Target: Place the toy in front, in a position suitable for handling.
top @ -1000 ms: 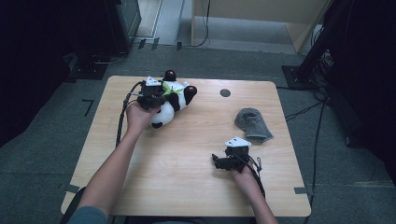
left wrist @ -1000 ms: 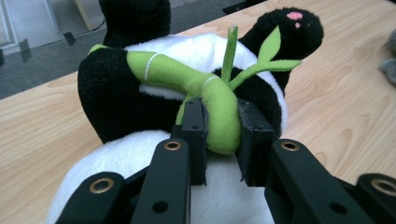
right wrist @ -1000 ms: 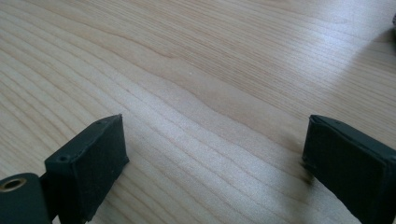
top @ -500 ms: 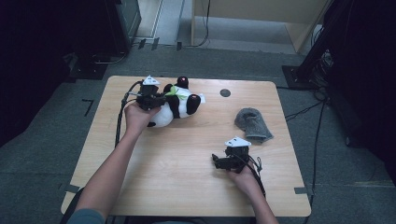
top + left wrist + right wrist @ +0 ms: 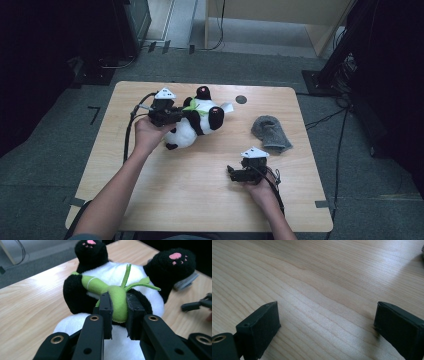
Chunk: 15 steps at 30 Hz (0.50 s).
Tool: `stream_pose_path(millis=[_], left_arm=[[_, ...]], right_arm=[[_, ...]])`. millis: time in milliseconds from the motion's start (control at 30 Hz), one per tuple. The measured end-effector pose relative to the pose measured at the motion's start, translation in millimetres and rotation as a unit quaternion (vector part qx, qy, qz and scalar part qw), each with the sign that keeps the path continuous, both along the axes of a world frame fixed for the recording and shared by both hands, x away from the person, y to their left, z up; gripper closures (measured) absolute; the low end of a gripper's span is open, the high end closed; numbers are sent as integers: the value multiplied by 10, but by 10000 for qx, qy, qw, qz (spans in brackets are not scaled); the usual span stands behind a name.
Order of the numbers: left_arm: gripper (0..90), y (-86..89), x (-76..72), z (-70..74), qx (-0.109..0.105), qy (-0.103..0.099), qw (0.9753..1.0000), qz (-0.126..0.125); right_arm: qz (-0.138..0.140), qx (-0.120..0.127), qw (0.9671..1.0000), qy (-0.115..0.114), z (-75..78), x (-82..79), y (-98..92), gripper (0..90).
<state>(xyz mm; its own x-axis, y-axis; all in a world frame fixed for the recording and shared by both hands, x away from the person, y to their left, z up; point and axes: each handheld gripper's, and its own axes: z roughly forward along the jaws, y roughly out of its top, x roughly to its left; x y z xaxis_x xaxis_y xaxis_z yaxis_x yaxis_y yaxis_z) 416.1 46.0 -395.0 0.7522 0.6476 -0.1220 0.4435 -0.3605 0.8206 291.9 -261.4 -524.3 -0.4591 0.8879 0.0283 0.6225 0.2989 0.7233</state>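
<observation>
A black-and-white plush panda (image 5: 197, 122) lies on its back on the wooden table (image 5: 150, 190), left of centre, pink-soled feet pointing right. It holds a green felt bamboo stalk (image 5: 117, 300) on its belly. My left gripper (image 5: 176, 116) is shut on that green stalk; its jaws pinch the stalk from both sides (image 5: 119, 311). The panda's white belly (image 5: 112, 275) and black limbs fill the space ahead of it. My right gripper (image 5: 234, 174) rests low over bare wood at the front right, open, nothing between its jaws (image 5: 325, 325).
A grey knitted hat (image 5: 270, 132) lies on the table's right side, beyond the right gripper. A small dark round hole (image 5: 241, 99) sits near the far edge. Black cables trail from both grippers. Dark equipment stands around the table on the floor.
My left gripper has dragged the panda to the right and a little nearer, turning it so its feet point more rightward. The right gripper has stayed put.
</observation>
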Motion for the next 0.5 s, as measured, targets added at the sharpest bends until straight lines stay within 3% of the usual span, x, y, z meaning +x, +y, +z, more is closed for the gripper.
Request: stream_pose_path(millis=[167, 433, 500], left_arm=[[785, 33, -178, -39, -32, 179, 9998, -52], [784, 18, -452, -52, -34, 195, 9993, -307], [784, 5, -502, -67, -74, 236, 9991, -354]], right_arm=[[-48, 4, 10000, -7, 0, 0, 8, 61], [-142, 27, 9999, 7, 2, 2, 16, 72], [-251, 77, 9997, 21, 15, 2, 15, 141]])
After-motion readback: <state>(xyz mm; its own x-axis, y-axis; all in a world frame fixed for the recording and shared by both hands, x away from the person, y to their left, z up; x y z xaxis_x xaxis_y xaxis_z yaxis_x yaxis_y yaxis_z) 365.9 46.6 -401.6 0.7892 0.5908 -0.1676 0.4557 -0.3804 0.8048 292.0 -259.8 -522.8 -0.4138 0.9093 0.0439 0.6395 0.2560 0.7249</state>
